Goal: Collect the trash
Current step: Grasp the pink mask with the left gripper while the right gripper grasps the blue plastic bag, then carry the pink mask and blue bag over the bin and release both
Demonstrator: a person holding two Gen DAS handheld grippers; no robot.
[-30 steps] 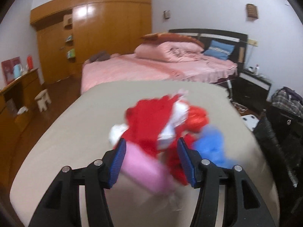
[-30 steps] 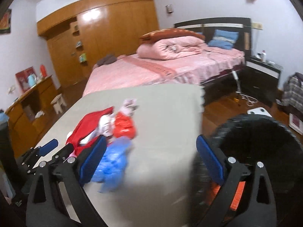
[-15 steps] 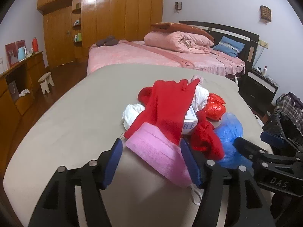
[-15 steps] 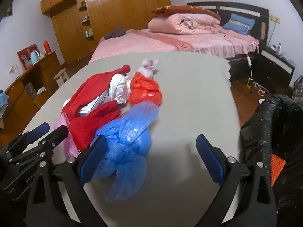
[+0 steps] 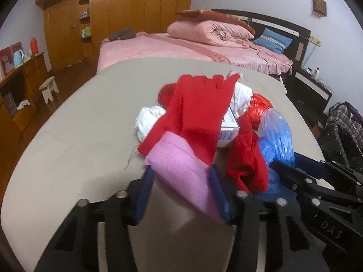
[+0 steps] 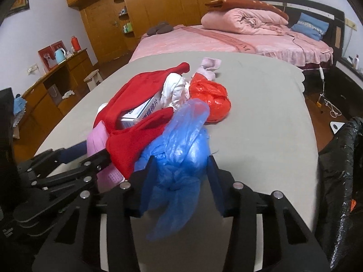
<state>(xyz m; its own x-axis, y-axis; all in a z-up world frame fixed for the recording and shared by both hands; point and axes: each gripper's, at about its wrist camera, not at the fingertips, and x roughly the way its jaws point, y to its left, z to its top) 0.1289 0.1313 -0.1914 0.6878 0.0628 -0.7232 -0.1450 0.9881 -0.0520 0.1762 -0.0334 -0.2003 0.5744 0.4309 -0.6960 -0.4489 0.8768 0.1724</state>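
A heap of trash lies on the grey table (image 5: 74,136), toward its right side and near both grippers. At the near left of the heap is a pink cloth (image 5: 181,170), and the left gripper (image 5: 181,195) has its two blue-padded fingers closed against either side of it. A red glove (image 5: 197,113) drapes over the cloth's far end and over a small white box (image 5: 229,129) (printed lettering on its side, too small to read). Just right of the cloth is a crumpled red rag (image 5: 247,158), and right of that a blue plastic bag (image 6: 179,149), which the right gripper (image 6: 181,176) clamps between its fingers at the knotted near end. Farther back sit a knotted red plastic bag (image 6: 211,99), some white crumpled paper (image 5: 149,117) on the left, and a pale pink sock (image 6: 209,66) at the far edge. A black bin bag (image 6: 340,170) hangs just off the table's right side. Beyond the table stands a bed (image 5: 192,47) with pink covers.
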